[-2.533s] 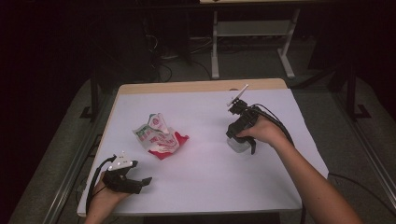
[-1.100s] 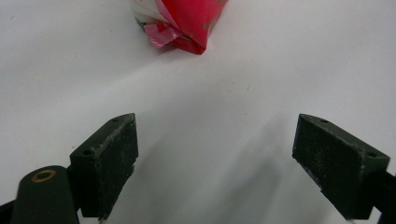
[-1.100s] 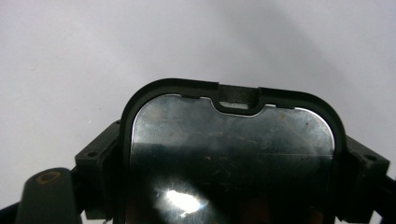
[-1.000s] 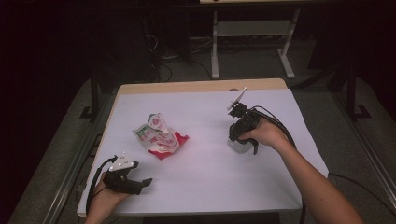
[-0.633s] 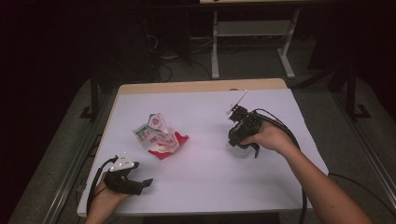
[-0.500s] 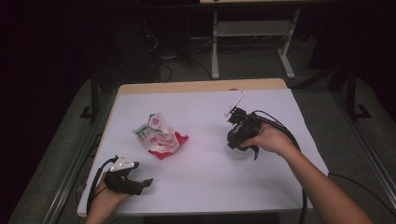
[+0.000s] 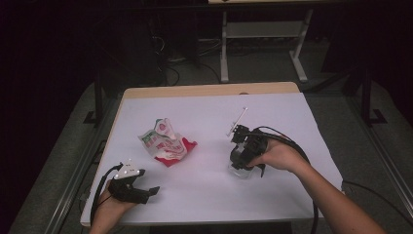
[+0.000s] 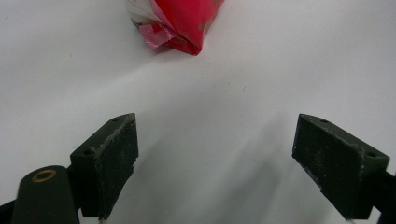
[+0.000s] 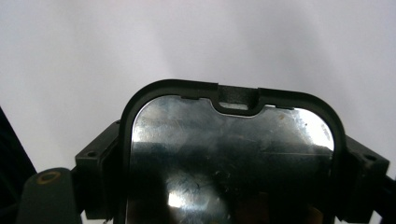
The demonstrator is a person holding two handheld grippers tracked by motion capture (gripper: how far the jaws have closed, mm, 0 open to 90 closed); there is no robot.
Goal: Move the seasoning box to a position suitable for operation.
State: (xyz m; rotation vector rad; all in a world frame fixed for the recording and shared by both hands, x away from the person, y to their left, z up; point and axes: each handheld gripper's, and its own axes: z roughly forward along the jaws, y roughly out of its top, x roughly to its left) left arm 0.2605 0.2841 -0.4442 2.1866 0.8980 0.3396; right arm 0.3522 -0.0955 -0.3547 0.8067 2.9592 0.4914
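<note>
We look first at our right gripper [image 9: 231, 186]. Its two black jaws press on the sides of a shiny container with a dark rim [image 9: 232, 154], so it grips that container tight. From high up, our right gripper [image 7: 242, 163] holds the container [image 7: 240, 170] low over the white table [image 7: 287, 126], on the right side. A cable loops back from it along our arm.

Our left gripper [image 8: 231, 172] has its jaws wide apart with nothing between them, just bare table. Ahead of it lies a crumpled red and white wrapper [image 8: 180, 21]. From high up, our left gripper [image 7: 146, 191] sits near the front left corner, and the wrapper [image 7: 165, 144] lies well apart from both grippers.
</note>
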